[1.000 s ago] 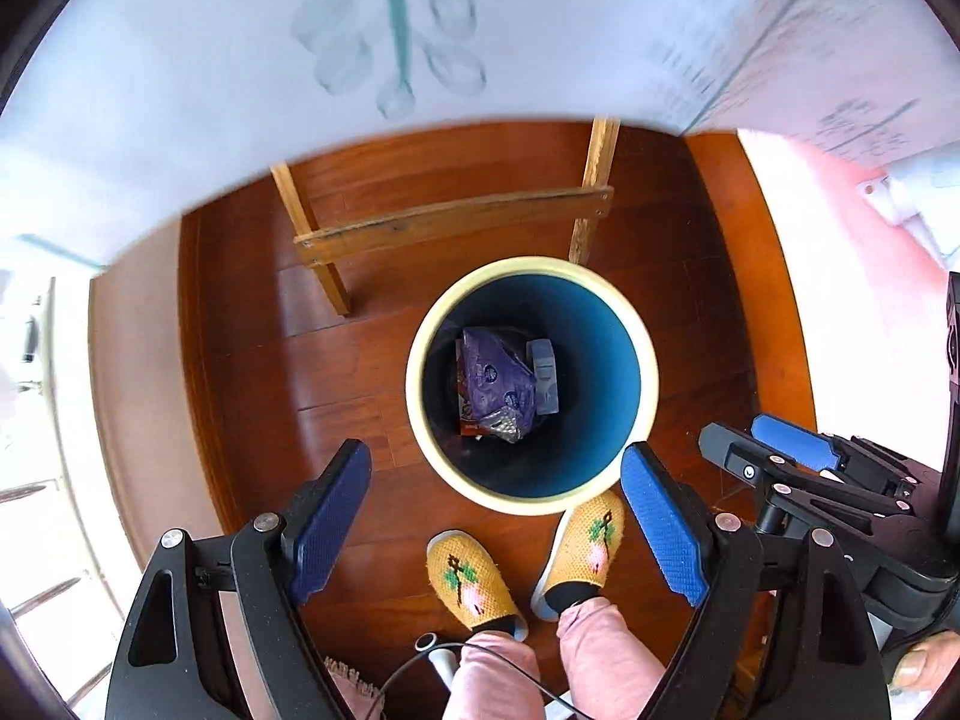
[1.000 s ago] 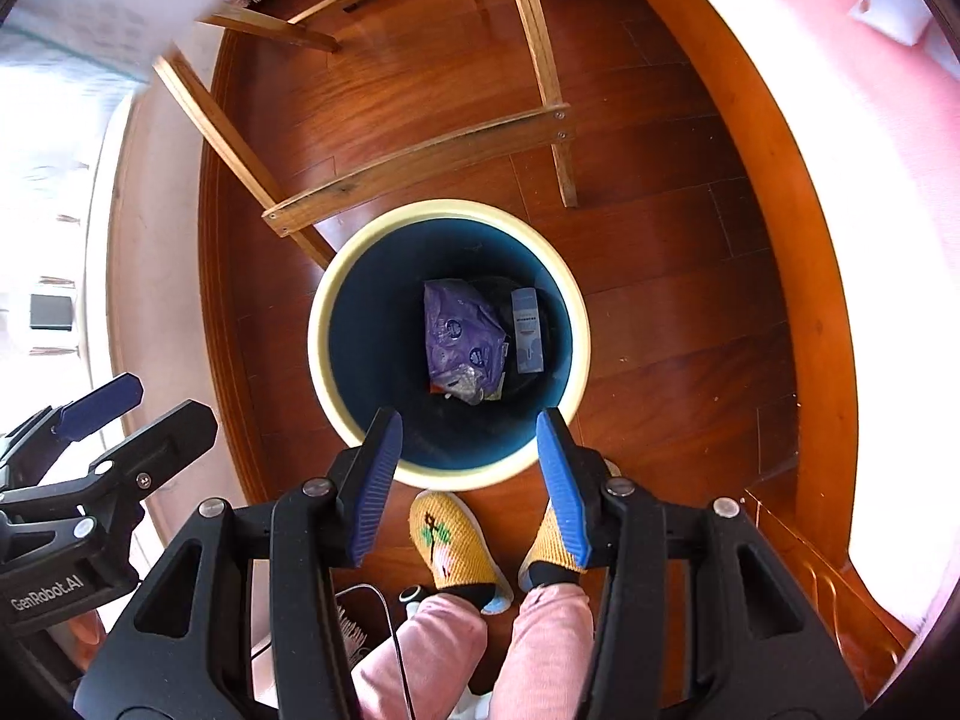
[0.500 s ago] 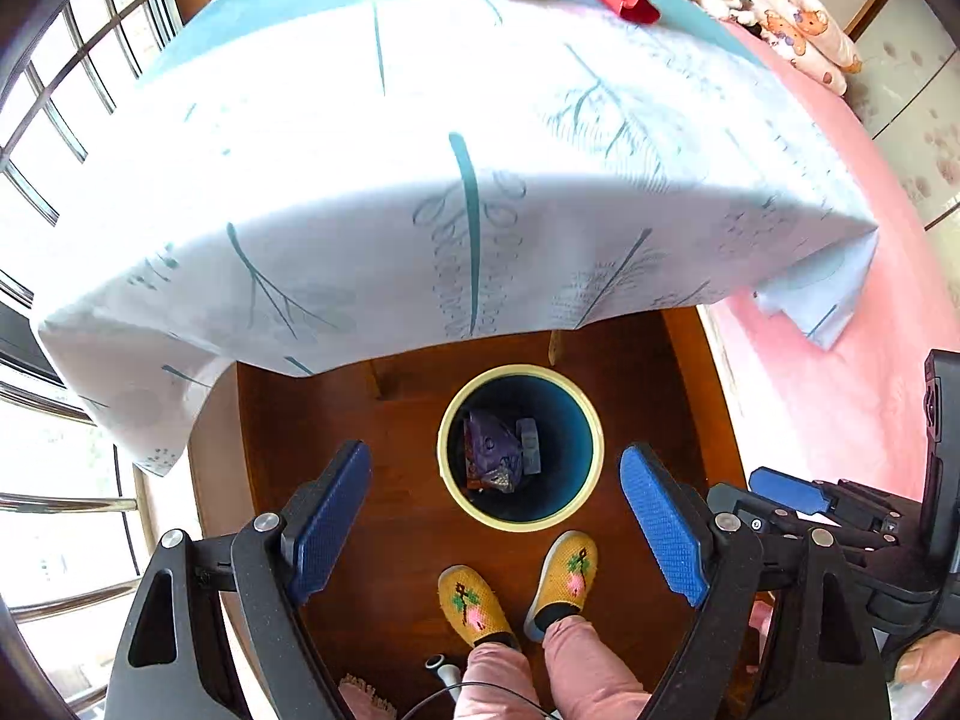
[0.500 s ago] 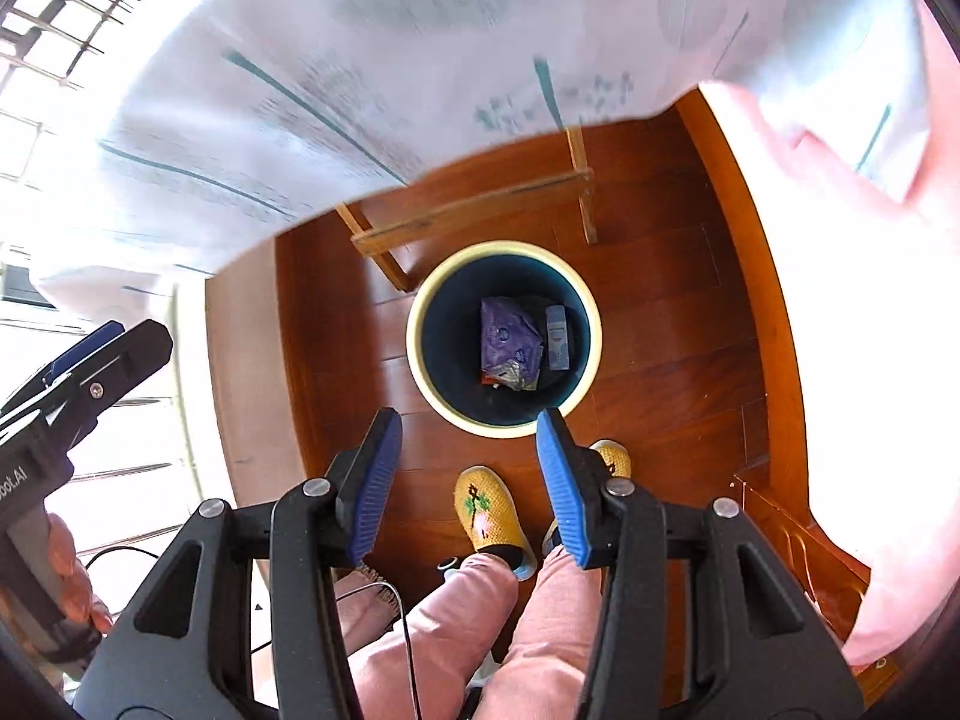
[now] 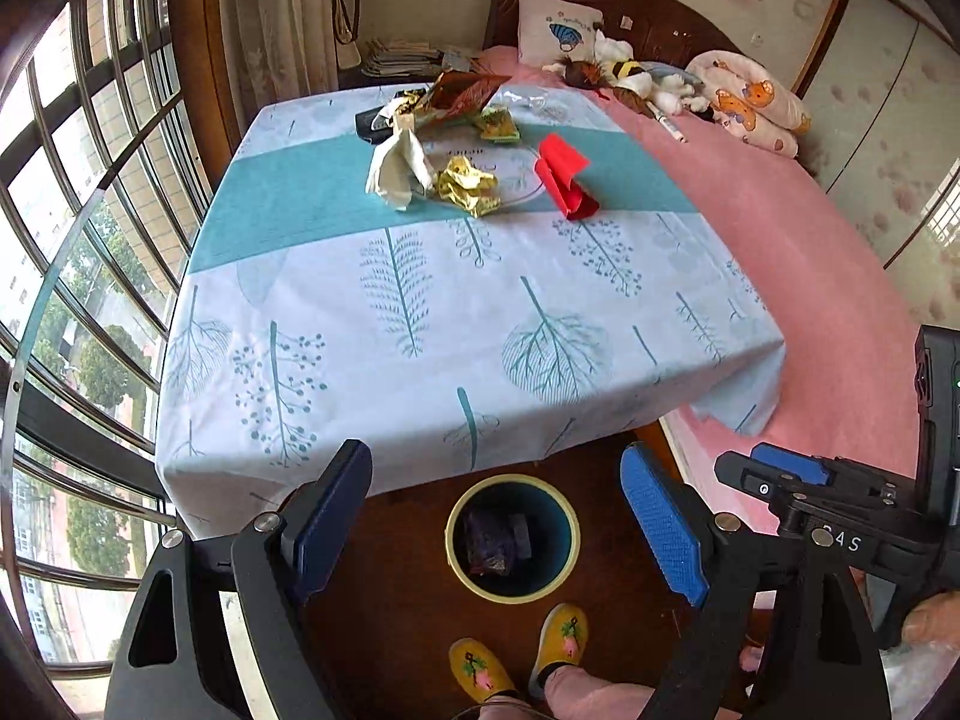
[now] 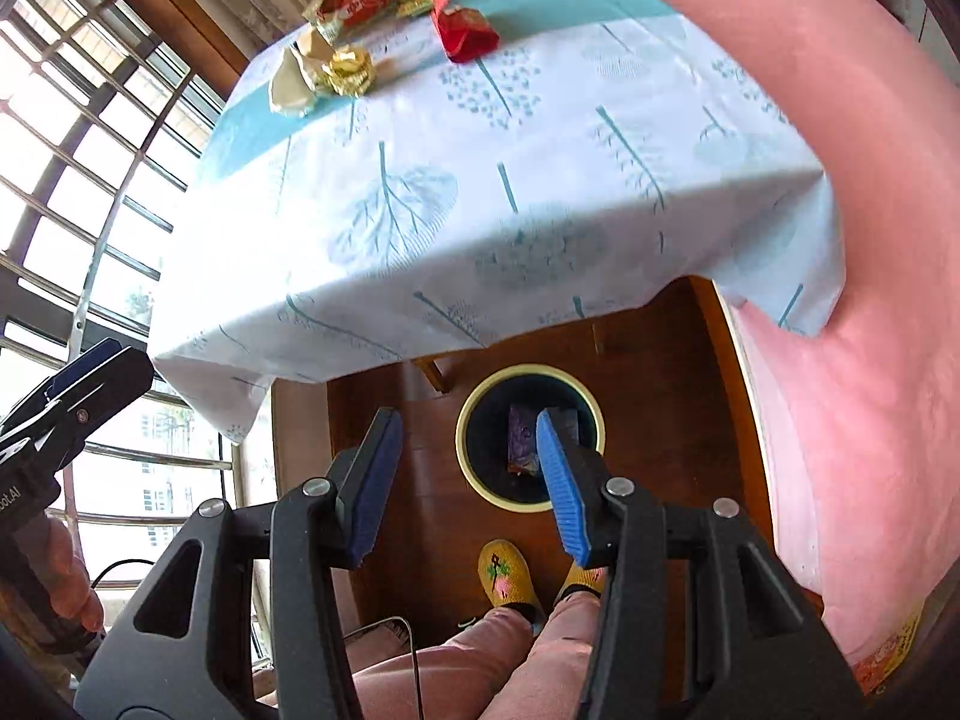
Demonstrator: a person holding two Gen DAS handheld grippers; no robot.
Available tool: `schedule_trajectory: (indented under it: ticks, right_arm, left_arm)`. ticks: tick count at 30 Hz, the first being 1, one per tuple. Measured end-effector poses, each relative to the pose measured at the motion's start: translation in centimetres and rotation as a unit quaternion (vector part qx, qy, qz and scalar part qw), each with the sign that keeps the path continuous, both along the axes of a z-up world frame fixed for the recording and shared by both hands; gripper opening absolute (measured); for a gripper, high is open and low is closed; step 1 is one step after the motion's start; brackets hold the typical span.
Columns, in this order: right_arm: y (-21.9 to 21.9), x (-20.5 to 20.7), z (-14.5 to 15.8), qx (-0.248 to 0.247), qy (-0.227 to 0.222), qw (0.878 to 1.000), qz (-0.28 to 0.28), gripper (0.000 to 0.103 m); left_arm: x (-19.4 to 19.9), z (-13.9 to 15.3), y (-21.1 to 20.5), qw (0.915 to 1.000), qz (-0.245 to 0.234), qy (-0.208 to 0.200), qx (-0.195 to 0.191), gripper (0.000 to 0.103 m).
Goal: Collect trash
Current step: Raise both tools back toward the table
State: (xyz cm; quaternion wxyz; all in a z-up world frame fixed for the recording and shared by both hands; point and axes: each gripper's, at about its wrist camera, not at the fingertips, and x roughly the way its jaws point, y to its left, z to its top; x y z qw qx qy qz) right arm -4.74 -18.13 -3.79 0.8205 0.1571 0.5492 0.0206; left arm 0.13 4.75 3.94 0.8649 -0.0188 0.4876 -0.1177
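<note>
A table under a white and teal cloth [image 5: 456,312] carries the trash: crumpled white paper [image 5: 399,165], a gold foil wrapper [image 5: 468,186], a red packet [image 5: 564,177] and a reddish snack bag [image 5: 462,93]. On the floor below the table's near edge stands a blue bin with a cream rim [image 5: 510,593], with a purple bag [image 5: 489,546] inside. My left gripper [image 5: 495,468] hangs open and empty high above the bin. My right gripper [image 6: 468,426] is also open and empty, with the bin [image 6: 528,369] and the red packet [image 6: 465,30] ahead of it.
A bed with a pink cover [image 5: 810,276] runs along the table's right side, with soft toys [image 5: 636,81] at its head. Barred windows [image 5: 72,192] fill the left. The person's yellow slippers [image 5: 564,639] stand on the wooden floor by the bin.
Both grippers have risen from close over the bin to above the table's height. The tabletop with its trash has come into view and the bin looks smaller. Neither gripper's jaws changed.
</note>
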Motion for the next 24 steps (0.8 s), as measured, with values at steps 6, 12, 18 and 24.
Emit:
schedule_trajectory:
  ticks: [6,12,18,24]
  right_arm:
    - [0.0,2.4,5.8,-0.020,-0.064,0.998,-0.010,0.044]
    - [0.8,4.6,8.9,-0.041,-0.103,0.994,-0.014,0.044]
    - [2.0,6.2,10.5,-0.062,-0.120,0.991,-0.008,0.044]
    - [1.9,9.6,10.2,-0.072,-0.119,0.990,0.016,0.044]
  left_arm:
    - [1.7,4.0,1.4,0.9985,0.004,-0.051,-0.022,0.086]
    - [2.2,6.4,2.4,0.9954,-0.008,-0.095,-0.008,0.088]
    - [2.3,6.1,2.7,0.9956,-0.016,-0.091,0.014,0.088]
    - [5.0,4.3,2.3,0.9968,0.009,-0.076,0.022,0.088]
